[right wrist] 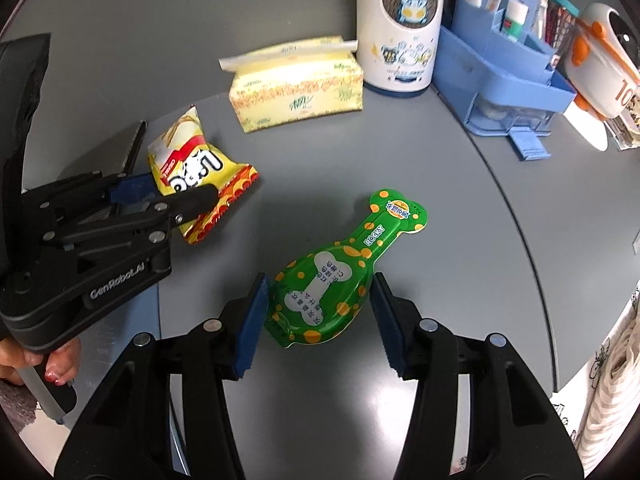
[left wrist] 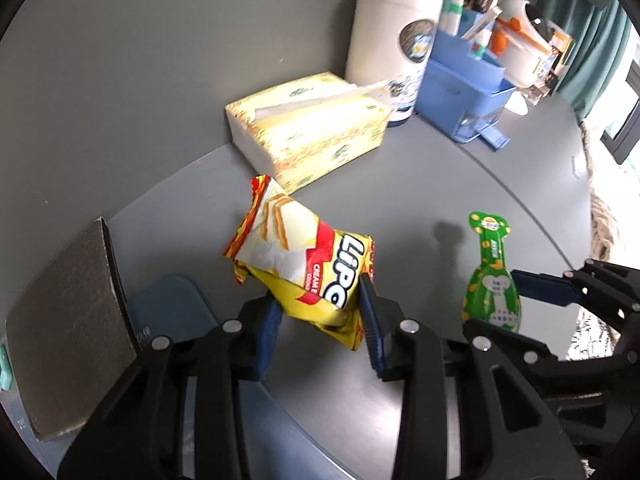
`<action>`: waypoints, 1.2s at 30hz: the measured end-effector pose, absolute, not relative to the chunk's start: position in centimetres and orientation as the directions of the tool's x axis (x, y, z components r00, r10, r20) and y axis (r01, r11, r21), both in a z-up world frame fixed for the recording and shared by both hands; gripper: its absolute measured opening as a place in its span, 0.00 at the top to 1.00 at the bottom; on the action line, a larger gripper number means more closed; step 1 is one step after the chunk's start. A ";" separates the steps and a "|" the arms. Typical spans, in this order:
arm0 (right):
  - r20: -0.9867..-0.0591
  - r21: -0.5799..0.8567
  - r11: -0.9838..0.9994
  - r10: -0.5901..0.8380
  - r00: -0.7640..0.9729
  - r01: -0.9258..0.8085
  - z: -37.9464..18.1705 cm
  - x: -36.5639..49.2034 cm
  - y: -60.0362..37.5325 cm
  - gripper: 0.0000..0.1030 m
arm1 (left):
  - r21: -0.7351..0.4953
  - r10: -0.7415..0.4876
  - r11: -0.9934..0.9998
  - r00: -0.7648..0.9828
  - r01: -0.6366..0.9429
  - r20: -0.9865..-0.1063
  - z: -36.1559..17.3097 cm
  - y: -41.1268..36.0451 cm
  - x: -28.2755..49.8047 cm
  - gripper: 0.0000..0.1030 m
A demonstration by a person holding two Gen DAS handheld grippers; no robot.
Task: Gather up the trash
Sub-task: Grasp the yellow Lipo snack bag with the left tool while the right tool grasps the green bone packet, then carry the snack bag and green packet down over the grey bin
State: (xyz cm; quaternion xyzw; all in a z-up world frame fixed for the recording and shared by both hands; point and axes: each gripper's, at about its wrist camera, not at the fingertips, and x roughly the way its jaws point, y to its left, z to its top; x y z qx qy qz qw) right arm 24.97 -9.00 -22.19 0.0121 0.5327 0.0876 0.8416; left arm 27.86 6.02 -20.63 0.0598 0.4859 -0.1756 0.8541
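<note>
The left gripper point(left wrist: 320, 316) is holding its jaws clamped on the yellow Lipo cookie wrapper point(left wrist: 304, 264), lifted before the tissue box point(left wrist: 312, 128), while the right gripper point(right wrist: 318, 320) is pinching the green bone-printed package point(right wrist: 340, 272), its long axis running up-right toward the blue organizer point(right wrist: 500, 80).

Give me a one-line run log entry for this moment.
left gripper: shut on yellow snack wrapper, lifted | right gripper: around green bone-shaped package | grey table: tissue box untouched

yellow snack bag point(left wrist: 304, 276): crumpled, raised | green bone-print package point(right wrist: 340, 276): tilted, above table
</note>
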 end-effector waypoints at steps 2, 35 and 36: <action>-0.891 0.117 0.984 0.165 0.423 -0.136 -21.5 24.5 -9.4 0.52 | -0.078 -0.256 0.928 0.471 0.365 -0.844 -20.0 5.7 27.2 0.64; -0.854 0.122 0.933 0.273 0.443 -0.338 -14.6 -2.7 -23.9 0.52 | -0.096 -0.274 0.935 0.520 0.343 -0.809 -15.9 -9.9 -0.7 0.64; -0.853 0.122 0.930 0.277 0.441 -0.347 -14.6 -3.8 -24.5 0.52 | -0.098 -0.271 0.937 0.521 0.336 -0.809 -16.0 -10.3 -1.4 0.64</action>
